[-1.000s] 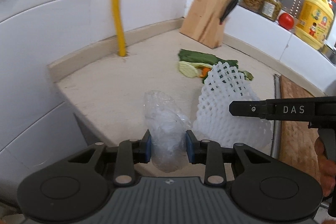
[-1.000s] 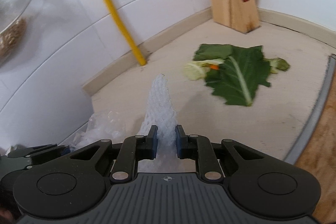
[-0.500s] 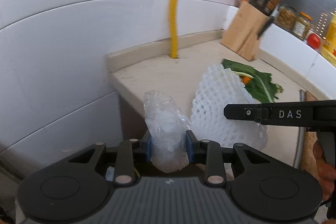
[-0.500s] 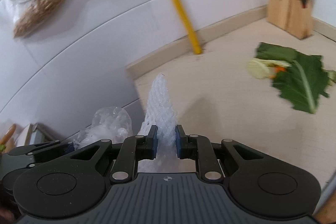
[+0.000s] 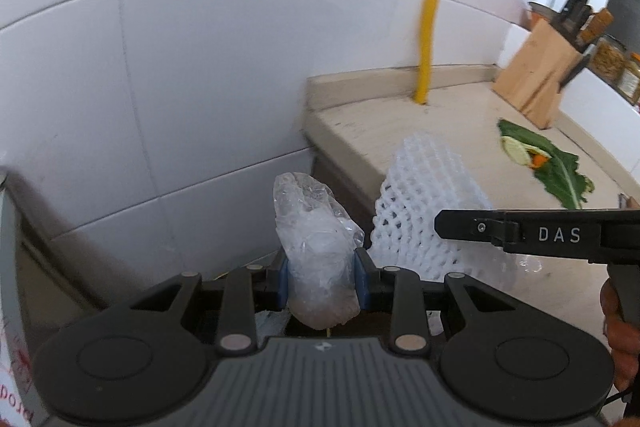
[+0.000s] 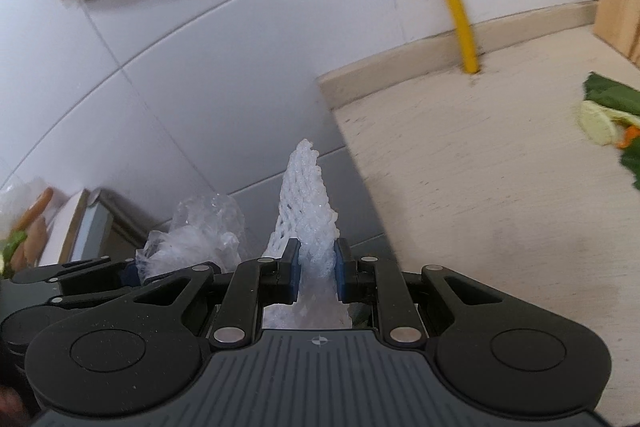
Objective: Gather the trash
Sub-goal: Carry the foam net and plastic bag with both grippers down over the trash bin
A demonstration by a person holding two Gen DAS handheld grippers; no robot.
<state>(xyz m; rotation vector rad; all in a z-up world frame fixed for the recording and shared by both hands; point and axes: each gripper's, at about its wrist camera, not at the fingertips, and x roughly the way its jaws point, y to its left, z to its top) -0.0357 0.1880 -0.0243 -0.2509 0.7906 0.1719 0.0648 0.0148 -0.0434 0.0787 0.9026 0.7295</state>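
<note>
Clear plastic wrap (image 5: 318, 259) pinched in left gripper (image 5: 320, 281), near left, past counter (image 5: 452, 115) edge. White foam net (image 6: 308, 211) pinched in right gripper (image 6: 316, 269). Both grips to be kept firm until bin reached; bin not seen. Leaf (image 5: 560, 171) left far right.

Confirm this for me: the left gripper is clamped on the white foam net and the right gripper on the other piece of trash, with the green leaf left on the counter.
Not quite. The left gripper is clamped on the crumpled clear plastic bag, as the left wrist view shows. The white foam net is the right gripper's load. The green leaf is indeed on the counter.
</note>
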